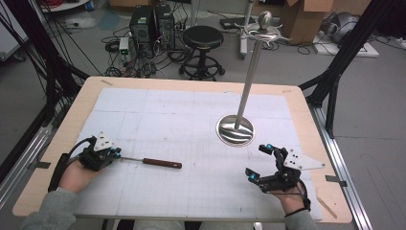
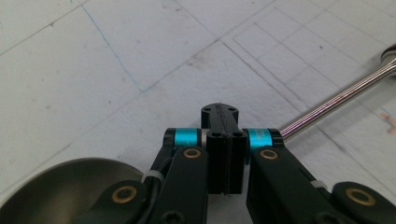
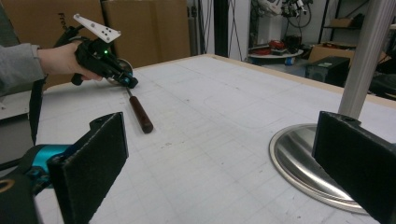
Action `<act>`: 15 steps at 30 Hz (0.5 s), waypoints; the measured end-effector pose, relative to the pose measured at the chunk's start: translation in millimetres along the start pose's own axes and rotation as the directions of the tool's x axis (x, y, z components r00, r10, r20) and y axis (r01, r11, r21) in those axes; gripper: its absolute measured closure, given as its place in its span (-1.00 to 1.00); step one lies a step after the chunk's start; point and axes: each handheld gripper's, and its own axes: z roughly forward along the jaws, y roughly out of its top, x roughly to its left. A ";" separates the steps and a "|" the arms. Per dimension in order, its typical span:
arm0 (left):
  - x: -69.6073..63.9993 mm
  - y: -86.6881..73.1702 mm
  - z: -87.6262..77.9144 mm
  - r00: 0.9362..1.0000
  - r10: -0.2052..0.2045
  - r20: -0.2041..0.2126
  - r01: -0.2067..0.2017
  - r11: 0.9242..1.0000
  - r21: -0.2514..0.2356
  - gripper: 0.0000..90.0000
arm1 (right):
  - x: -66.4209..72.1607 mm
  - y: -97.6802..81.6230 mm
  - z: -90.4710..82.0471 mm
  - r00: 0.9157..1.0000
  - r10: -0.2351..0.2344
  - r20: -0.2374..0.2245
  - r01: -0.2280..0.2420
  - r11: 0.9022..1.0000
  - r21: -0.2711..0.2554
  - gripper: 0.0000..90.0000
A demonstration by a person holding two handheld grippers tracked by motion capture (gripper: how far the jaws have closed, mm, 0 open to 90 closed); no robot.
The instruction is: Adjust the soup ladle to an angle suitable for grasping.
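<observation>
left gripper (image 1: pixel 114 153) at the near left of the counter (image 1: pixel 86 100): jaws closed together, pressed pad to pad in the left gripper view, nothing visible between them. they sit right at the bowl end of a long ladle-like utensil (image 1: pixel 151 162); whether the jaws touch it, cannot tell. the utensil lies flat on the white gridded sheet (image 1: pixel 158 120), thin metal shaft leading to a dark reddish-brown handle (image 1: pixel 162 163) that points toward the counter's middle. a rounded metal bowl (image 2: pixel 60 186) shows just under the left gripper in its own view, shaft (image 2: pixel 341 98) running away to the upper right. left hand (image 1: pixel 76 175) grips the tool low, forearm in a grey sleeve (image 1: pixel 52 211) coming from the near edge. right gripper (image 1: pixel 261 162) at the near right: jaws wide open, holding nothing, hovering near the round base (image 1: pixel 234 130) of a tall metal stand (image 1: pixel 251 72), not touching it. the stand is upright with hooks and a ball at its top.
</observation>
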 end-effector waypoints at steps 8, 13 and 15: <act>-7.1 -12.6 -14.3 0.999 -0.038 0.025 0.038 0.999 -0.005 0.99 | 0.9 0.2 0.0 1.000 0.002 -0.006 -0.002 1.000 0.002 -0.94; -10.4 -18.9 -21.8 0.999 -0.040 0.031 0.041 0.999 -0.004 0.99 | 0.8 -0.1 0.6 1.000 0.000 -0.009 0.000 1.000 0.006 -0.94; -11.8 -19.8 -23.2 0.999 -0.036 0.025 0.036 0.999 -0.001 0.99 | 0.8 -0.1 0.7 1.000 0.000 -0.009 0.000 1.000 0.006 -0.94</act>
